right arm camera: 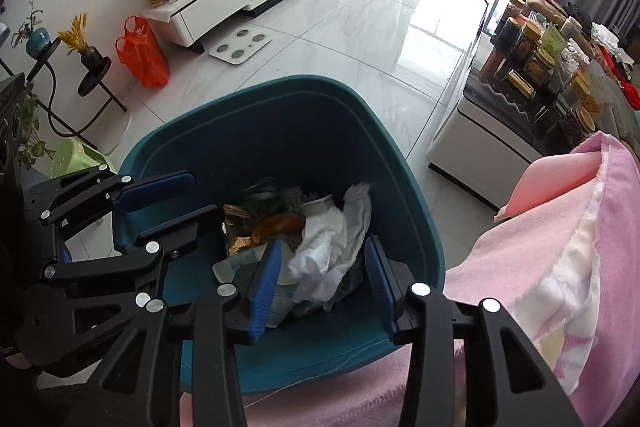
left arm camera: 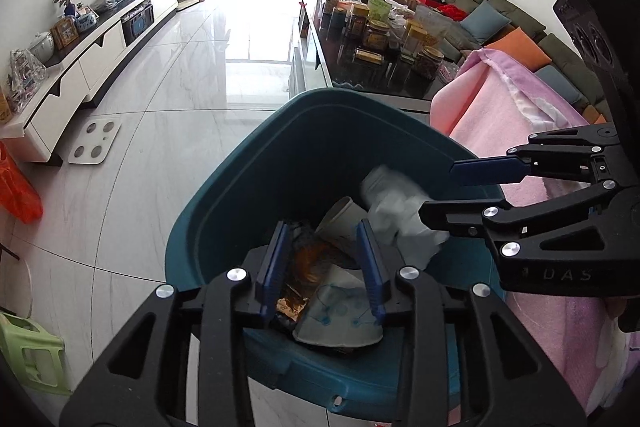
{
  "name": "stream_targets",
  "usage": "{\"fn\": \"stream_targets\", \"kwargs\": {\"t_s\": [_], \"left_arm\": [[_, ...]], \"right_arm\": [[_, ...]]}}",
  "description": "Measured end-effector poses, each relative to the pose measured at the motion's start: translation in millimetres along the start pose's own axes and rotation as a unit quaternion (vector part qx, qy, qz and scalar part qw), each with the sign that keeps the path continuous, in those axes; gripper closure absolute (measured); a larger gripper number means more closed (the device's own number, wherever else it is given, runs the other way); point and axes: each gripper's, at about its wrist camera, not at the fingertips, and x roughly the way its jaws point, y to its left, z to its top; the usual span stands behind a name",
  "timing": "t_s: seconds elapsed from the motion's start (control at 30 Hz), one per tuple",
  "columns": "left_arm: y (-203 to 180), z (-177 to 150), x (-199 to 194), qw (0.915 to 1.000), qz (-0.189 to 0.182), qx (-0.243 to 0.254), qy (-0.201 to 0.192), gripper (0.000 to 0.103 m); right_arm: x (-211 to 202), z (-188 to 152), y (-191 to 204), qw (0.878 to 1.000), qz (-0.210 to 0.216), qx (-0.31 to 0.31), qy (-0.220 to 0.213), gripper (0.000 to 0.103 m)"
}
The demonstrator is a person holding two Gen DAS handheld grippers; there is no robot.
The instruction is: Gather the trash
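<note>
A teal trash bin [left arm camera: 224, 195] [right arm camera: 416, 227] stands on the floor and holds trash: crumpled white tissue [left arm camera: 396, 215] [right arm camera: 328, 247], a paper cup [left arm camera: 340, 219], a printed paper sheet [left arm camera: 340, 315] and a shiny snack wrapper [left arm camera: 292, 303] [right arm camera: 236, 231]. My left gripper [left arm camera: 324, 267] [right arm camera: 176, 195] is open and empty just above the bin's near side. My right gripper [right arm camera: 320, 275] [left arm camera: 440, 191] is open and empty over the bin's right side, above the tissue, which looks blurred in the left wrist view.
A pink blanket [left arm camera: 504, 131] [right arm camera: 560, 247] lies right beside the bin. A dark coffee table [left arm camera: 360, 67] crowded with jars stands beyond it. A white TV cabinet [left arm camera: 100, 55], a bathroom scale [left arm camera: 94, 141], an orange bag [right arm camera: 142, 51] and a green stool [left arm camera: 28, 351] line the left.
</note>
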Motion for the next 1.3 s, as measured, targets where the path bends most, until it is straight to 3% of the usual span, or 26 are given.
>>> {"fn": "stream_targets", "kwargs": {"t_s": [0.03, 0.2, 0.27, 0.4, 0.47, 0.57, 0.93, 1.3], "left_arm": [[-0.1, 1.2, -2.0, 1.0000, -0.002, -0.002, -0.004, 0.066], [5.7, 7.2, -21.4, 0.9993, 0.004, -0.014, -0.035, 0.037], [9.5, 8.7, -34.4, 0.9982, 0.008, -0.021, -0.055, 0.024], [21.1, 9.1, -57.4, 0.9960, 0.020, -0.035, -0.080, 0.015], [27.4, 8.2, -68.6, 0.9943, 0.030, -0.045, -0.092, 0.006], [37.4, 6.4, -82.9, 0.9918, 0.039, -0.054, -0.109, 0.006], [23.0, 8.0, -109.8, 0.9884, 0.059, -0.053, -0.129, 0.006], [-22.1, 15.6, -145.6, 0.9825, 0.046, -0.034, -0.177, 0.006]], "right_arm": [[-1.4, -0.3, -2.2, 1.000, 0.004, 0.003, -0.007, 0.056], [-13.8, -2.1, -9.6, 0.999, 0.005, 0.027, -0.042, 0.044], [-19.8, -2.5, -14.2, 0.998, 0.000, 0.036, -0.057, 0.035], [-33.8, -4.0, -21.0, 0.994, 0.003, 0.052, -0.092, 0.024], [-41.5, -5.1, -25.2, 0.992, 0.001, 0.060, -0.109, 0.015], [-52.2, -7.6, -30.3, 0.989, -0.001, 0.069, -0.129, 0.007], [-81.9, -18.6, -40.4, 0.980, -0.030, 0.083, -0.178, 0.007], [-131.7, -65.2, -64.0, 0.959, -0.077, 0.117, -0.245, 0.007]]}}
